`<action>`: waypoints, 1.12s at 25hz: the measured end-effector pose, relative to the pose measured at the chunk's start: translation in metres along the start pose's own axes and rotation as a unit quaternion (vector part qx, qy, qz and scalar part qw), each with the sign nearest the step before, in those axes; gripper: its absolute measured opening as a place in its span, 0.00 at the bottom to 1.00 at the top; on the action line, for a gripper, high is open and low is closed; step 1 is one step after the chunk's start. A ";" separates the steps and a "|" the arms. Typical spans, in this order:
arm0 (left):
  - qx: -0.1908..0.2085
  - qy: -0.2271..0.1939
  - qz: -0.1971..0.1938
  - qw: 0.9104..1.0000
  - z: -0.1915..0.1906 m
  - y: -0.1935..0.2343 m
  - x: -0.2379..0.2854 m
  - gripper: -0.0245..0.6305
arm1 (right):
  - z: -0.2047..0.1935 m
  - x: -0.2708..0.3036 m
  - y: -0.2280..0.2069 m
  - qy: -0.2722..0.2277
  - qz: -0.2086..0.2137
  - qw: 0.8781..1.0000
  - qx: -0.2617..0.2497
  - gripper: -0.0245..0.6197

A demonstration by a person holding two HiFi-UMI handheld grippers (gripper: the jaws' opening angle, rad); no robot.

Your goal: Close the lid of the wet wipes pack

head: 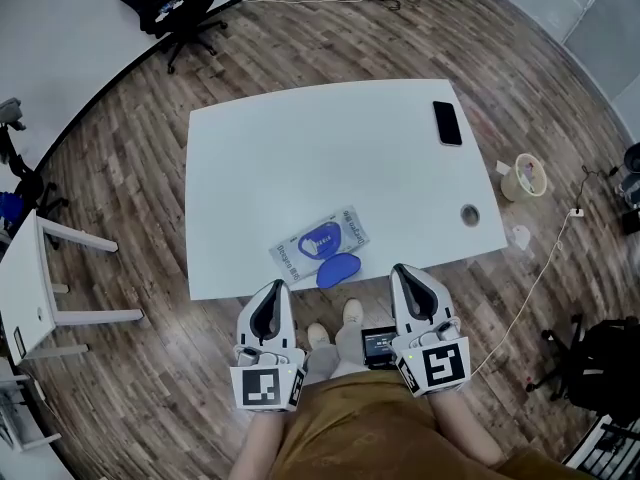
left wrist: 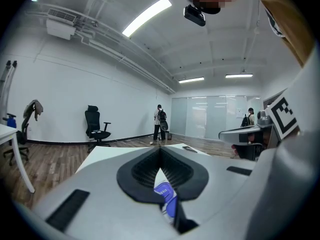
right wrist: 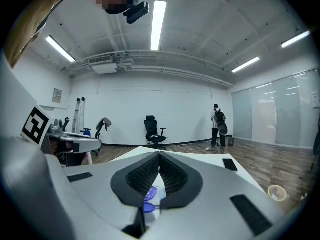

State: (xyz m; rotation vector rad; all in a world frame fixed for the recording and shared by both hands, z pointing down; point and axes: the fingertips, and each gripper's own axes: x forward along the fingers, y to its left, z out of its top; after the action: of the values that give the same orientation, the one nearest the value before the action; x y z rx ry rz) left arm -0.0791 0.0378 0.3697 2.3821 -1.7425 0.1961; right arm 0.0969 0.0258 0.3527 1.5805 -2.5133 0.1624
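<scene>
The wet wipes pack (head: pixel 318 242) lies flat near the table's front edge, white and blue. Its oval blue lid (head: pixel 338 269) is flipped open toward me. Both grippers are held below the table edge, short of the pack. My left gripper (head: pixel 275 287) is left of the lid, its jaws pressed together and empty. My right gripper (head: pixel 400 271) is to the lid's right, also shut on nothing. In the left gripper view the pack (left wrist: pixel 164 191) shows through the gap under the left gripper (left wrist: pixel 160 157). In the right gripper view the lid (right wrist: pixel 148 193) shows below the right gripper (right wrist: pixel 160 156).
A black phone (head: pixel 447 122) lies at the white table's (head: pixel 300 158) far right corner, and a round grommet (head: pixel 469 213) sits near its right edge. An office chair (head: pixel 180 13) stands behind it. A side table (head: pixel 30 288) is at the left, a roll (head: pixel 525 176) and cable on the floor at the right.
</scene>
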 end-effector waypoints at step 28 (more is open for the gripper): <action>0.008 0.067 0.043 0.997 -0.042 0.019 0.046 0.04 | -0.028 0.048 -0.038 0.055 0.049 0.997 0.023 0.05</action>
State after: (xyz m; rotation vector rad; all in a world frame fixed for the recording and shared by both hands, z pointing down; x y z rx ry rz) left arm -0.0832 -0.0005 0.4219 2.2496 -1.7890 0.3736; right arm 0.1132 -0.0282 0.3901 1.4241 -2.5198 0.3123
